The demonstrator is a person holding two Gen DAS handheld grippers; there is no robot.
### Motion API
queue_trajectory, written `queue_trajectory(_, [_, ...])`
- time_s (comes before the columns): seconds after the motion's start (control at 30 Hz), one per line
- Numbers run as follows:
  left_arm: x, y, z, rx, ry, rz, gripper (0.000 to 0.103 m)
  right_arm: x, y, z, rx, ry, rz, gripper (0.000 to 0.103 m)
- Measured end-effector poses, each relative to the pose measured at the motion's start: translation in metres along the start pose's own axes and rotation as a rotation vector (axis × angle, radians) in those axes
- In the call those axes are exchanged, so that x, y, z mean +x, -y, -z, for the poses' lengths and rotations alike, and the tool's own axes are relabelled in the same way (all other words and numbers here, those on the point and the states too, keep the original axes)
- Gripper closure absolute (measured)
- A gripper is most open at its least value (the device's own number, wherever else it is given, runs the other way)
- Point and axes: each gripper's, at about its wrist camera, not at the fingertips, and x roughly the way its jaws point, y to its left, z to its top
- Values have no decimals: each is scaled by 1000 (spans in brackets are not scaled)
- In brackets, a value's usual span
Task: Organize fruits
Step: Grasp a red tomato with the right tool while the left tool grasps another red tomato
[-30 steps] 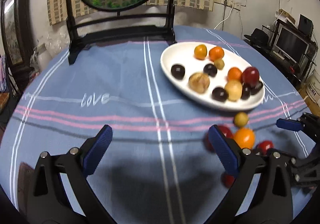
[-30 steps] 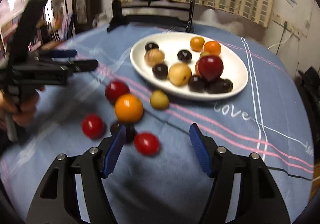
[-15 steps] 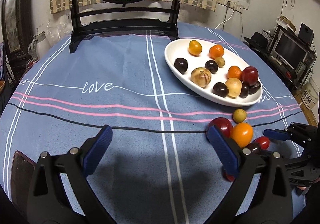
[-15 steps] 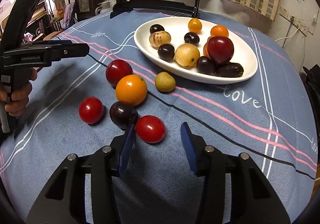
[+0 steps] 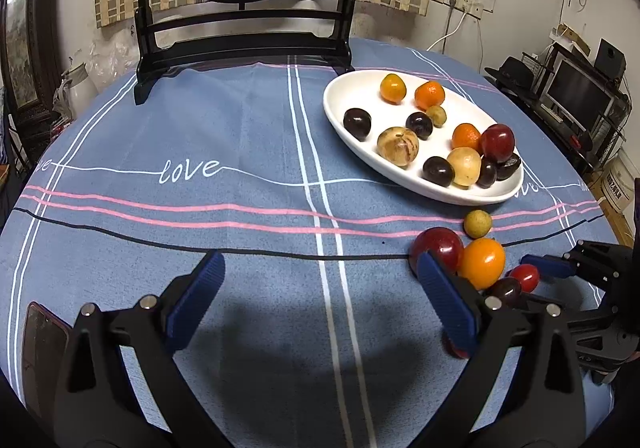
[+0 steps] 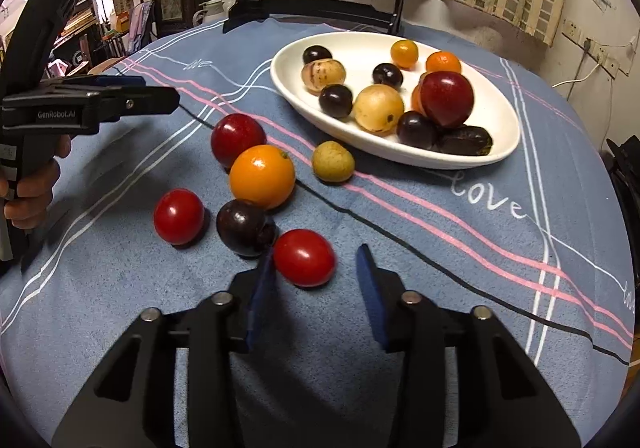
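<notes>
Blue-padded jaws of the right tool (image 6: 316, 284) have just been closing around a small red tomato (image 6: 304, 258) on the cloth-covered surface (image 6: 440, 248). The tomato now sits between the pads: the left pad is at its side, while a gap shows between it and the right pad, so it looks bracketed but not yet gripped. A second ago these jaws stood much wider and the tomato lay ahead of them, not between them. My reading is that the pick is about to complete, after which the fruit should go to the white oval plate (image 6: 504, 151) further back.

Just beside the tomato lies a dark plum (image 6: 244, 228), close enough that the left pad could nudge it. Beyond it are a second red tomato (image 6: 179, 215), an orange (image 6: 262, 175), a large red plum (image 6: 238, 139) and a small yellow-green fruit (image 6: 333, 161) near the plate's rim. That makes six loose fruits on the cloth.

On the plate I count about eleven: three small orange fruits, one partly hidden, five dark ones, two tan ones and one large red one, plus a small green one visible only from the left view.

At the far left, a hand (image 6: 30, 187) holds the left tool (image 5: 320, 304), its jaws wide apart with nothing between them, hovering above the cloth.
</notes>
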Motion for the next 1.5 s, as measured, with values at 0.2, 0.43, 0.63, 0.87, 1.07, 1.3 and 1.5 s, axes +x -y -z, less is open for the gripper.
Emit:
queue_trajectory(0.2, [-3, 5, 1, 25, 2, 36, 4, -4, 7, -1, 39, 21, -24, 74])
queue_trajectory(0.43, [-9, 51, 18, 246, -37, 233, 12, -5, 21, -1, 120, 21, -23, 74])
queue_trajectory(0.63, [1, 70, 33, 330, -104, 275, 37, -3, 20, 0, 113, 10, -20, 74])
queue_trajectory(0.87, [7, 78, 39, 356, -131, 273, 45, -2, 20, 0, 109, 5, -17, 74])
queue_trajectory(1.07, [12, 86, 45, 404, -148, 253, 55, -2, 19, 0, 105, 4, -14, 74])
queue_trajectory(1.3, [9, 91, 50, 432, -134, 250, 66, -2, 19, 0, 99, 4, -7, 74])
queue_trajectory(1.5, [8, 89, 48, 414, -133, 260, 70, -5, 16, 0, 94, 6, -14, 74])
